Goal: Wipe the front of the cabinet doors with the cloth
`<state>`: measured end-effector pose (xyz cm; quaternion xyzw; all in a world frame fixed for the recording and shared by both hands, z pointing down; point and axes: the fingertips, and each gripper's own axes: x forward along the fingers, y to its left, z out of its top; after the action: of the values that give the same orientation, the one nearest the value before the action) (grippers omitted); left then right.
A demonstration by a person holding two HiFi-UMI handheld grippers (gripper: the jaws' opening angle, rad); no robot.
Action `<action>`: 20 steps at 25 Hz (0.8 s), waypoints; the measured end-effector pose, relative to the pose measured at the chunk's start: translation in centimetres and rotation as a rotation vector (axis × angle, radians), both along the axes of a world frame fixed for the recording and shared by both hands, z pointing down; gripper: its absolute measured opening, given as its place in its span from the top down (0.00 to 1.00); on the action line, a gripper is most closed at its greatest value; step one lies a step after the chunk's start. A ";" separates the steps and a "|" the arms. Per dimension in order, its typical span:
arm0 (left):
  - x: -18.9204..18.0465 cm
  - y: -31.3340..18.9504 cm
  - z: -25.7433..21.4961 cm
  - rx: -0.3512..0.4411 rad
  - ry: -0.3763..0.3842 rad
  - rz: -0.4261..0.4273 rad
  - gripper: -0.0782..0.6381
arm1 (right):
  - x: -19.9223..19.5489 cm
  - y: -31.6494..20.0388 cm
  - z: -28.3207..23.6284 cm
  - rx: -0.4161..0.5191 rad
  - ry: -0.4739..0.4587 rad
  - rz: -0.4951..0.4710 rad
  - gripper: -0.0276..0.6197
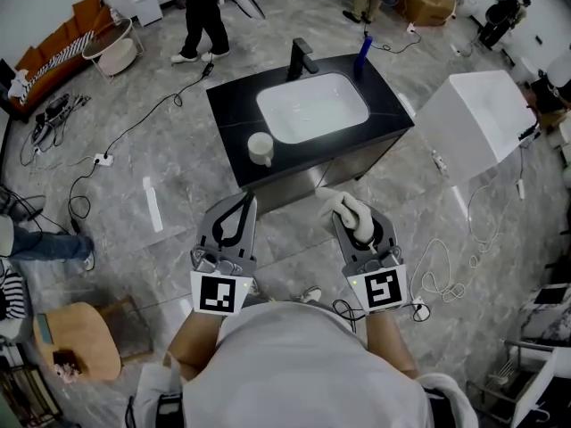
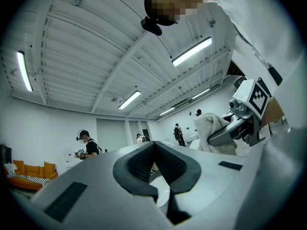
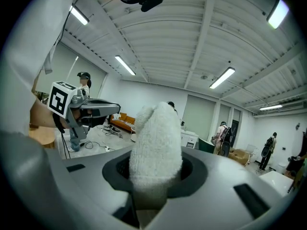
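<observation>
Big studio, grey floor (image 1: 178, 159), cables (image 1: 446, 279) loose on right. Cabinet (image 1: 308, 181) under black worktop (image 1: 234, 105) just ahead. Right tongs (image 3: 154, 171) pinching cloth (image 1: 346, 207), held short of doors. Left tongs (image 1: 244, 201) pressed together, empty. Step looks like approach. Next: cloth flat on door face, sweep. Open room both sides.

I see a grey marble-pattern floor (image 1: 169, 141) crossed by black cables (image 1: 134, 127) and, at the right, white cables (image 1: 446, 279). An orange sofa (image 1: 55, 41) stands at the far left beside a round side table (image 1: 114, 52). A wooden stool (image 1: 85, 341) sits at the near left. A white box-shaped unit (image 1: 477, 119) stands at the right. The left gripper view shows white walls (image 2: 43, 128) and a ribbed white ceiling (image 2: 86, 37) carrying tube lights (image 2: 192, 51).
</observation>
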<state>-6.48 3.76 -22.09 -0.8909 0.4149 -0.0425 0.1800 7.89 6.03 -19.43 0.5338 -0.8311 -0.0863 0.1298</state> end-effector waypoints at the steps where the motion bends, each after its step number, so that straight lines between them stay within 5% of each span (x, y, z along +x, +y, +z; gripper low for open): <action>1: 0.4 0.1 -0.1 0.000 0.000 0.001 0.87 | 0.4 0.1 -0.1 0.000 0.001 0.001 0.75; 20: 4.0 0.3 0.2 -0.008 0.002 0.009 0.87 | 3.9 0.2 -0.2 0.001 -0.002 0.011 0.75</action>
<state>-2.53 4.05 -21.94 -0.8935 0.4109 -0.0425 0.1760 11.81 6.25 -19.65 0.5385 -0.8283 -0.0855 0.1292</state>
